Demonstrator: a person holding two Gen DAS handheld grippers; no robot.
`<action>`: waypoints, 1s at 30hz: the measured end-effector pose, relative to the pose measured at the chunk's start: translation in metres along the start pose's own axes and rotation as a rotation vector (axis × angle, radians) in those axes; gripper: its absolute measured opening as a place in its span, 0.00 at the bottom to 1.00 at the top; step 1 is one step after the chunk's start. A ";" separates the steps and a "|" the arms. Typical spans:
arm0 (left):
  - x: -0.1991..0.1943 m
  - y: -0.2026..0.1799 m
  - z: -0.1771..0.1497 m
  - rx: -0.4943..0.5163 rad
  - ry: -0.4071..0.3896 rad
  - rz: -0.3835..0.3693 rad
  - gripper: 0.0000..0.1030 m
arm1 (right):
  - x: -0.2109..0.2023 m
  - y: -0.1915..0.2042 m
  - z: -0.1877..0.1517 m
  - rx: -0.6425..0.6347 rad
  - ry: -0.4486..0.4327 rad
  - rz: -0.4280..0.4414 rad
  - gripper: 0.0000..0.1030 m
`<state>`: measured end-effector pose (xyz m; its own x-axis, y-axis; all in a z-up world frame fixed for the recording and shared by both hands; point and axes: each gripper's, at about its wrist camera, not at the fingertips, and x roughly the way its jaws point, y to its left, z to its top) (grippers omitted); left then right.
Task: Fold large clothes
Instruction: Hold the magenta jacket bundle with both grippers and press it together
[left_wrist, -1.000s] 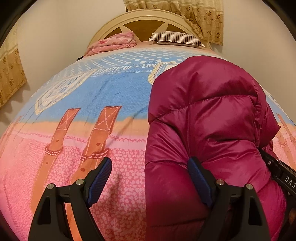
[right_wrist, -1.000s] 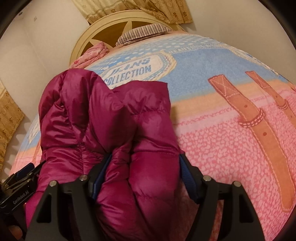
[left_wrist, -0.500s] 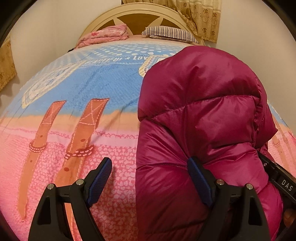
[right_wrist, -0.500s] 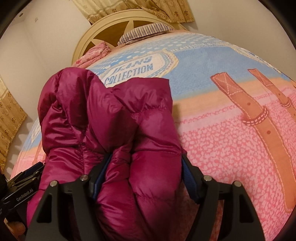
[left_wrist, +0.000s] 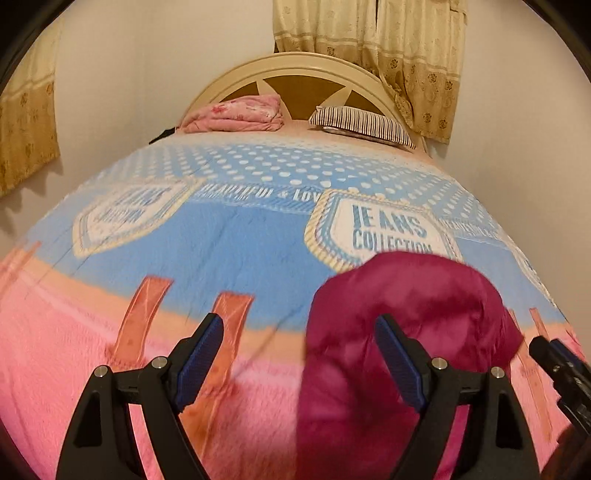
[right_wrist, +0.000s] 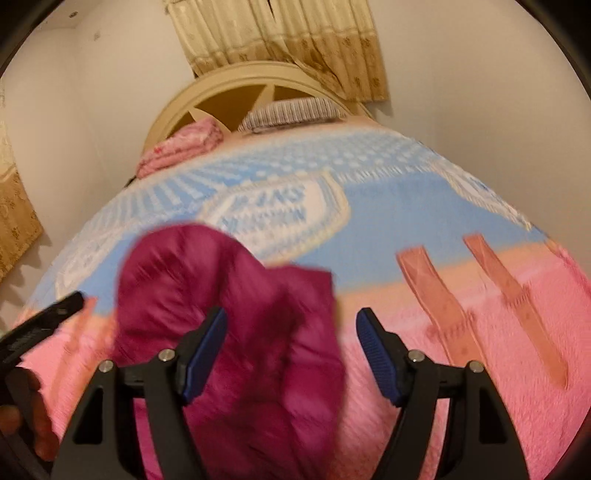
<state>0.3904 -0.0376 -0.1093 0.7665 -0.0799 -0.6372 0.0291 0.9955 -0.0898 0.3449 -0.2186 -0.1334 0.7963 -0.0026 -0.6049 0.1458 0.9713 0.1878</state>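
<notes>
While the magenta puffer jacket (left_wrist: 402, 332) lies bunched on the near pink part of the bedspread (left_wrist: 229, 236), the left tool (left_wrist: 299, 358) stands spread just left of it; the right tool (right_wrist: 291, 350) is spread, pinching nothing, the jacket's right edge between its fingers; both views are blurred.

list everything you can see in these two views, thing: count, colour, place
puffer jacket: 1, magenta, bundled on the near part of the bed
bedspread: 1, blue and pink with a jeans print, covering the bed
folded blanket: 1, pink, at the headboard
striped pillow: 1, dark and white stripes, beside the blanket
headboard: 1, cream, against the wall
curtains: beige patterned, behind the headboard and on the left wall
left gripper: 1, black with blue pads, open
right gripper: 1, black with blue pads, open
</notes>
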 end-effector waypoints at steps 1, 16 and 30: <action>0.008 -0.006 0.004 0.004 0.006 0.004 0.82 | 0.001 0.006 0.006 -0.005 -0.006 0.014 0.73; 0.070 -0.038 -0.024 0.041 0.130 0.036 0.82 | 0.083 0.010 -0.007 -0.002 0.127 -0.027 0.55; 0.083 -0.042 -0.036 0.044 0.157 0.050 0.85 | 0.098 0.000 -0.021 0.023 0.160 -0.023 0.55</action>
<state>0.4296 -0.0882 -0.1859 0.6584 -0.0341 -0.7519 0.0241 0.9994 -0.0242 0.4106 -0.2135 -0.2094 0.6894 0.0151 -0.7243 0.1773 0.9658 0.1889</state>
